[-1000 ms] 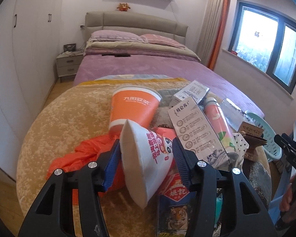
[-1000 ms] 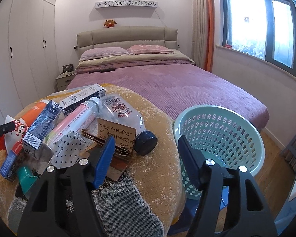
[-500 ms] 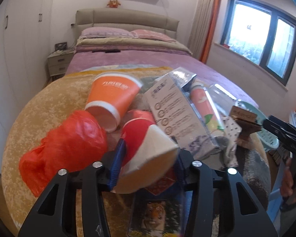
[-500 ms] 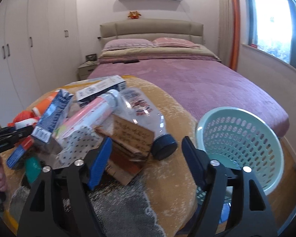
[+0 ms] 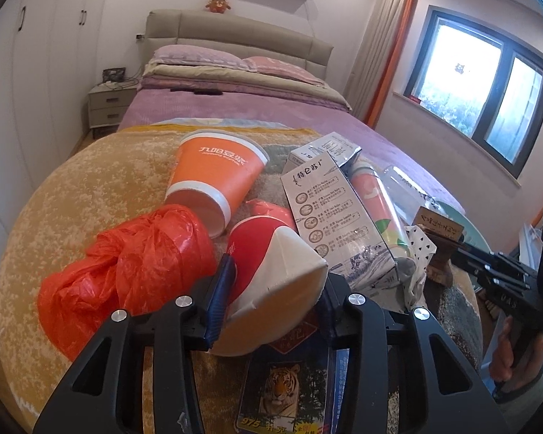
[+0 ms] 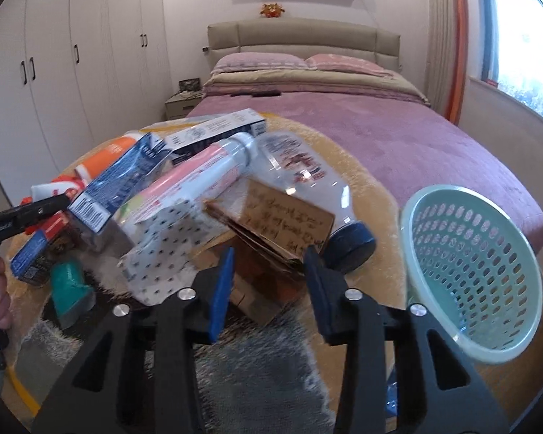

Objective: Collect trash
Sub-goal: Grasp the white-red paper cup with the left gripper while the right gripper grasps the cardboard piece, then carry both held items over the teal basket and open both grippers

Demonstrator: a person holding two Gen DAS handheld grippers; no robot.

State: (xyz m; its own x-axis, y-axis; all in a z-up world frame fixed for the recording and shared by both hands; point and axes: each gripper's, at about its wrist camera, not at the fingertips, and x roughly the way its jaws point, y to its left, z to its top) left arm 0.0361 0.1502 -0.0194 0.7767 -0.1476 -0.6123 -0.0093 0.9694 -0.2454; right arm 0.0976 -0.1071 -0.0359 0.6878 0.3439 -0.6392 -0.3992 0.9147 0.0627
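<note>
The left claw (image 5: 271, 289) is clamped on the squashed red-and-white paper cup (image 5: 271, 264), whose flattened mouth bulges between the blue pads (image 5: 222, 289) at the near edge of the gold-covered round surface (image 5: 90, 181). The right claw (image 6: 268, 282) is closing on the stack of folded brown cardboard cards (image 6: 271, 228) near the surface's right edge; the cards sit between its pads, but whether the pads press yet cannot be told through the blur. To do this step well, I judge the right claw should bite the stack at its thick folded edge, so the cards come up as one bundle instead of fanning out, and should finish closing before any lift. The left claw's grip looks firm enough to carry, though crushed paper can slip, so a steady, level swing is safer than a quick one. Just beside the left claw lie a crumpled orange plastic bag (image 5: 126, 264) and a tiger-printed packet (image 5: 282, 390), with an orange paper cup on its side (image 5: 213, 184) and a grey printed carton (image 5: 336, 217) further back. Beside the cards are a pink-and-white tube (image 6: 195, 184) and a clear plastic bottle with a dark blue cap (image 6: 307, 177), touching the stack, so a careless lift may drag them along. The pale green perforated plastic basket (image 6: 474, 271) stands just off the surface's right edge, the likely drop point for both pieces. Beyond everything stretches the purple bed (image 6: 344, 133).
</note>
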